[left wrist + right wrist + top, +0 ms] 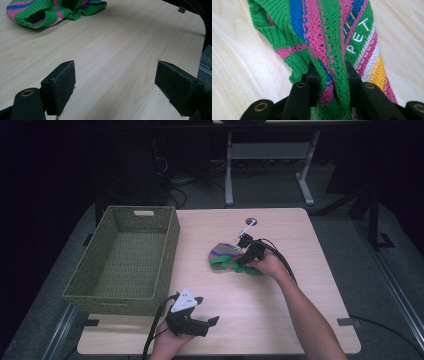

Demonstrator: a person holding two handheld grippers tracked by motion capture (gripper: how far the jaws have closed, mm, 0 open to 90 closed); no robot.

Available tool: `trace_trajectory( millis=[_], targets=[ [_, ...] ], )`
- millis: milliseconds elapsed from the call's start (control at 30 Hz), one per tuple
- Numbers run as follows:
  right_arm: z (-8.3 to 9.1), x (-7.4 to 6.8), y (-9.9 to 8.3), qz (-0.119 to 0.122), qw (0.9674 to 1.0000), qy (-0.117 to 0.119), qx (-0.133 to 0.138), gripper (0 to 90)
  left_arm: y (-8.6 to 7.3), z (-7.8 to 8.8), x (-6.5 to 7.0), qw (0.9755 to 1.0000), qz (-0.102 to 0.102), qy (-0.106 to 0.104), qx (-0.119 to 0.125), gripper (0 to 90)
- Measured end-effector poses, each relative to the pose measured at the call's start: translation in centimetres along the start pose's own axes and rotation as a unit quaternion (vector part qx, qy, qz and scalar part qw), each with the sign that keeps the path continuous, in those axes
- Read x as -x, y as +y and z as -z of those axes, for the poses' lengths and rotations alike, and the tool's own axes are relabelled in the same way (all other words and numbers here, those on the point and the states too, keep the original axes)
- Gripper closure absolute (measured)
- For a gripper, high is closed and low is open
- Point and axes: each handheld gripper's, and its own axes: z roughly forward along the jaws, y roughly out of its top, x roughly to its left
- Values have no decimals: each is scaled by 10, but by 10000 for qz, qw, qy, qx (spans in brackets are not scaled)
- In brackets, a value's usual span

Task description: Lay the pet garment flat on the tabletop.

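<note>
A small knitted sweater (223, 256) striped in green, pink and blue lies crumpled at the middle of the wooden table (280, 320). My right gripper (243, 260) is on its right side, shut on a bunched fold of the sweater (332, 62), which carries white letters and a yellow stripe. My left gripper (214, 321) rests near the table's front edge, open, its jaws wide apart over bare wood with nothing between them (115, 82). From there the sweater (45, 12) lies well ahead at the upper left.
A green woven basket (165, 250) stands empty on the table's left side. A round grommet (251, 222) sits near the far edge. Beyond the table are metal desk legs (229, 175) and cables on a dark floor.
</note>
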Motion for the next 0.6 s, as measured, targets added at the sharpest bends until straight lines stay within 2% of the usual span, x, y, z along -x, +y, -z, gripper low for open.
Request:
trace_trajectory(
  millis=[133, 600],
  targets=[
    [4, 2, -3, -70, 9999, 64, 62, 723, 0, 0, 0, 10000, -55, 3, -27, 164],
    [18, 6, -10, -249, 9988, 260, 336, 726, 0, 0, -1, 10000, -10, -52, 6, 164]
  ],
)
